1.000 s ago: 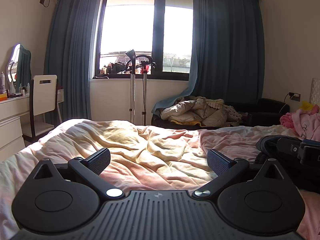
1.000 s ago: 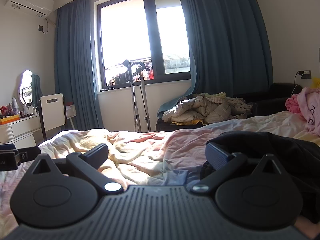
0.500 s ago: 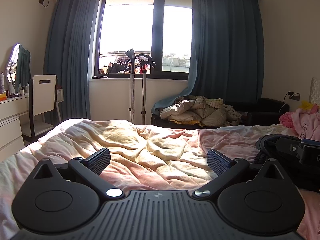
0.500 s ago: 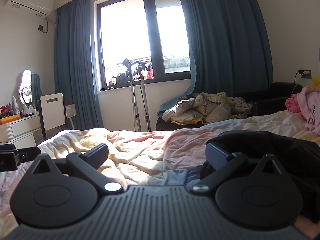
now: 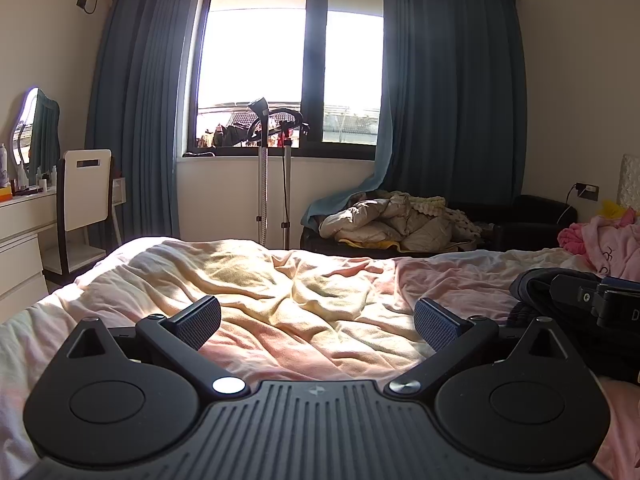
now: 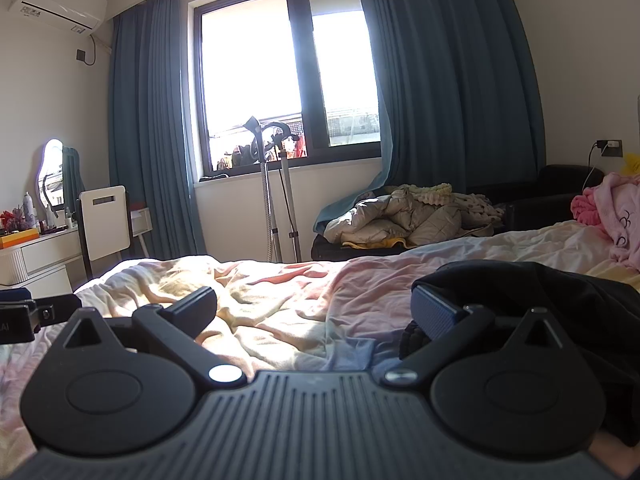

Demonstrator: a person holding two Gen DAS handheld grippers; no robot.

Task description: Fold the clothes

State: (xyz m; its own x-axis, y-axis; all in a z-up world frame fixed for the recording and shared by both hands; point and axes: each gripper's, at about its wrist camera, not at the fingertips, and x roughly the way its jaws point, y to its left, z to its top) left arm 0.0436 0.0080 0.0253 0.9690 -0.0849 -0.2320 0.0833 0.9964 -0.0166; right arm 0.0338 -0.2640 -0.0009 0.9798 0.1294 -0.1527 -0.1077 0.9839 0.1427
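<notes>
A black garment (image 6: 532, 292) lies bunched on the bed at the right, just beyond and beside my right gripper's right finger. Its edge also shows in the left wrist view (image 5: 528, 284). My left gripper (image 5: 318, 322) is open and empty, low over the rumpled pink and yellow bedsheet (image 5: 304, 292). My right gripper (image 6: 314, 312) is open and empty, low over the same bedsheet (image 6: 280, 300). The right gripper's body shows at the right edge of the left wrist view (image 5: 596, 304).
A pink garment (image 6: 616, 216) lies on the bed at far right. Beyond the bed are a sofa heaped with quilts (image 5: 400, 224), a garment steamer stand (image 5: 264, 168) under the window, a white chair (image 5: 86, 192) and a dresser (image 5: 24, 220) at left.
</notes>
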